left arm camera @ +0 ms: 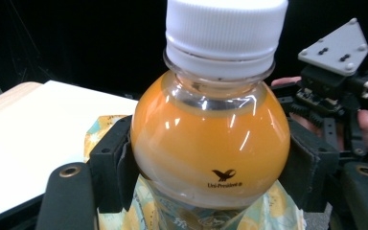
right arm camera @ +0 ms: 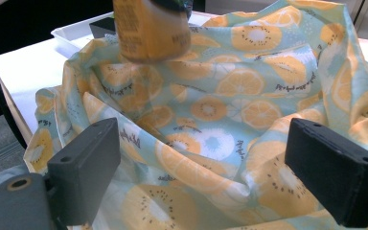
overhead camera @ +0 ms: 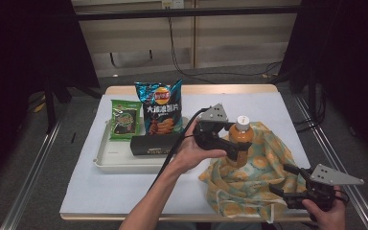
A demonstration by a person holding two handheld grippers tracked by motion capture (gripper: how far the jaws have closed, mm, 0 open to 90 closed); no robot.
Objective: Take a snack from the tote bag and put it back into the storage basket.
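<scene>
We see the left gripper clamped around a clear plastic bottle of orange juice with a white screw cap, its black pads pressing on both sides of the bottle's wide shoulder. In the left gripper view the bottle stands upright between the pads, the cap at the top, a small black bird logo on the front. The bottle hangs in the air over the open mouth of a pale blue cloth bag printed with orange and kiwi slices, which lies crumpled on the right part of the white-covered table. In the right gripper view we look into the bag, and the bottle's lower end hovers above the folds, not touching them.

The right gripper sits at the near right edge of the bag with its jaws spread apart; in its own view the cloth lies between them, and the pads do not press on it.

Farther left, a white plastic tray holds a blue crisp packet standing upright, a green snack packet beside it, and a long black box lying in front of them.
</scene>
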